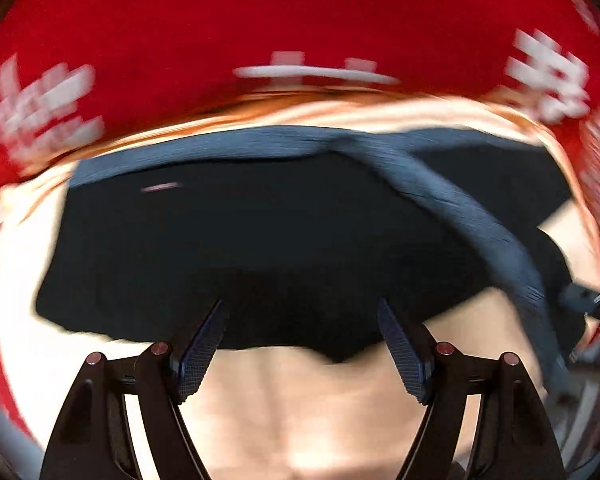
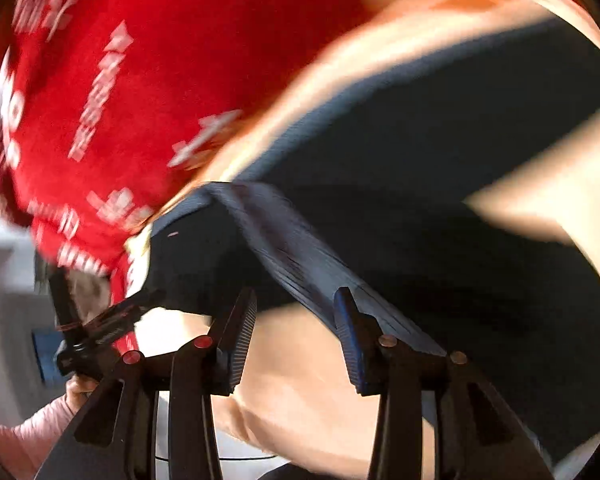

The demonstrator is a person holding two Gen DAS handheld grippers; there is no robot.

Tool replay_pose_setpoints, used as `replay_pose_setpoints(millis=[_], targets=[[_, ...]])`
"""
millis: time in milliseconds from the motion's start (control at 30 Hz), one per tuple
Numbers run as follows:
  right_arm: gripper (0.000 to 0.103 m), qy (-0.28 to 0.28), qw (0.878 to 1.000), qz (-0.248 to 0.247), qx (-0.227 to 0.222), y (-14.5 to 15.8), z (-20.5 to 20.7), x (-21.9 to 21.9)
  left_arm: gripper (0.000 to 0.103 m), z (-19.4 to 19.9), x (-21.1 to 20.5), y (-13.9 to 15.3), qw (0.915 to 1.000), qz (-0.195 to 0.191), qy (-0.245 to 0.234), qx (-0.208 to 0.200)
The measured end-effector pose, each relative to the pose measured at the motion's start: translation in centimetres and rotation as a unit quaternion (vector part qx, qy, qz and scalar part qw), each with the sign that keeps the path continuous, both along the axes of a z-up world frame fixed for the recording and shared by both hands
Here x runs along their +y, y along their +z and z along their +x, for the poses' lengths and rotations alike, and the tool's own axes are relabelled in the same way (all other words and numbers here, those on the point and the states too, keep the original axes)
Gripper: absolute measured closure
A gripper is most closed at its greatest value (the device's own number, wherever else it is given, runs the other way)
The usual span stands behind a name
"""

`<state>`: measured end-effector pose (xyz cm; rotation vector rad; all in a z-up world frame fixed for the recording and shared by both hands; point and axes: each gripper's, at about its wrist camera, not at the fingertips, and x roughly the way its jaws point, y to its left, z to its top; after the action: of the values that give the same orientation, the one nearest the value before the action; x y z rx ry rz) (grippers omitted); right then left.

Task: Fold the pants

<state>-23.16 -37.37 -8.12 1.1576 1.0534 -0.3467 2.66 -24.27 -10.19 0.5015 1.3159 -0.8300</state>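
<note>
Dark navy pants (image 1: 260, 240) lie on a pale peach cloth, folded over, with a ribbed grey-blue waistband (image 1: 460, 200) running across the top and down the right. My left gripper (image 1: 300, 312) is open and empty, its fingertips over the near edge of the pants. In the right wrist view the pants (image 2: 420, 208) fill the middle and right, with the ribbed waistband (image 2: 292, 264) running toward the camera. My right gripper (image 2: 296, 300) is open, with the waistband just beyond its tips; nothing is held. Both views are motion-blurred.
A red cloth with white lettering (image 1: 180, 32) lies behind the pants and also shows in the right wrist view (image 2: 120, 80). The pale peach cloth (image 1: 308, 408) covers the surface. The left gripper's body (image 2: 96, 332) and a pink sleeve (image 2: 28, 432) show at left.
</note>
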Motion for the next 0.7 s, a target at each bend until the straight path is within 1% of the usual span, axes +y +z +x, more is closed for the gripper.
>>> replay_pose_setpoints(millis=[33, 67, 100, 133, 200, 233, 300, 367, 433, 500, 600, 667, 700], targets=[[0.059, -0.032, 0.999, 0.002, 0.018, -0.1, -3.2, 0.1, 0.025, -0.8, -0.8, 0.0, 0.9998, -0.008, -0.013, 0.008], [0.059, -0.052, 0.998, 0.003, 0.028, 0.0, -5.0, 0.5, 0.025, -1.8, -1.9, -0.2, 0.9991, -0.017, -0.032, 0.021], [0.059, -0.089, 0.995, 0.002, 0.038, 0.2, -8.4, 1.0, 0.025, -3.5, -3.4, -0.1, 0.9978, -0.024, -0.050, 0.037], [0.059, -0.108, 0.993, 0.000, 0.042, 0.3, -9.9, 1.3, 0.025, -4.8, -4.4, 0.0, 0.9967, -0.029, -0.058, 0.048], [0.059, -0.160, 0.986, 0.000, 0.047, 0.2, -14.6, 2.2, 0.025, -6.1, -6.1, -0.5, 0.9922, -0.053, -0.075, 0.085], [0.058, -0.182, 0.982, -0.001, 0.048, 0.0, -16.6, 2.8, 0.025, -7.0, -6.8, -0.2, 0.9907, -0.060, -0.079, 0.093], [0.058, -0.213, 0.975, -0.001, 0.058, -0.7, -20.2, 3.2, 0.025, -8.8, -8.5, -0.9, 0.9876, -0.066, -0.088, 0.112], [0.058, -0.240, 0.969, 0.004, 0.064, -1.5, -22.5, 3.8, 0.025, -10.2, -9.7, -1.9, 0.9864, -0.063, -0.091, 0.121], [0.058, -0.257, 0.964, 0.010, 0.061, -2.6, -23.7, 4.4, 0.025, -10.4, -10.5, -2.7, 0.9859, -0.059, -0.092, 0.127], [0.058, -0.257, 0.964, 0.018, 0.065, -3.6, -24.6, 4.5, 0.025, -11.4, -11.1, -3.5, 0.9846, -0.054, -0.092, 0.138], [0.058, -0.253, 0.964, 0.025, 0.076, -4.6, -25.0, 4.7, 0.025, -13.1, -11.8, -4.5, 0.9843, -0.040, -0.099, 0.141], [0.058, -0.249, 0.965, 0.033, 0.070, -4.9, -25.6, 5.0, 0.025, -13.9, -12.2, -5.0, 0.9835, -0.031, -0.101, 0.146], [0.058, -0.239, 0.968, 0.046, 0.057, -5.2, -25.9, 4.9, 0.025, -14.4, -12.4, -5.1, 0.9832, -0.028, -0.103, 0.148]])
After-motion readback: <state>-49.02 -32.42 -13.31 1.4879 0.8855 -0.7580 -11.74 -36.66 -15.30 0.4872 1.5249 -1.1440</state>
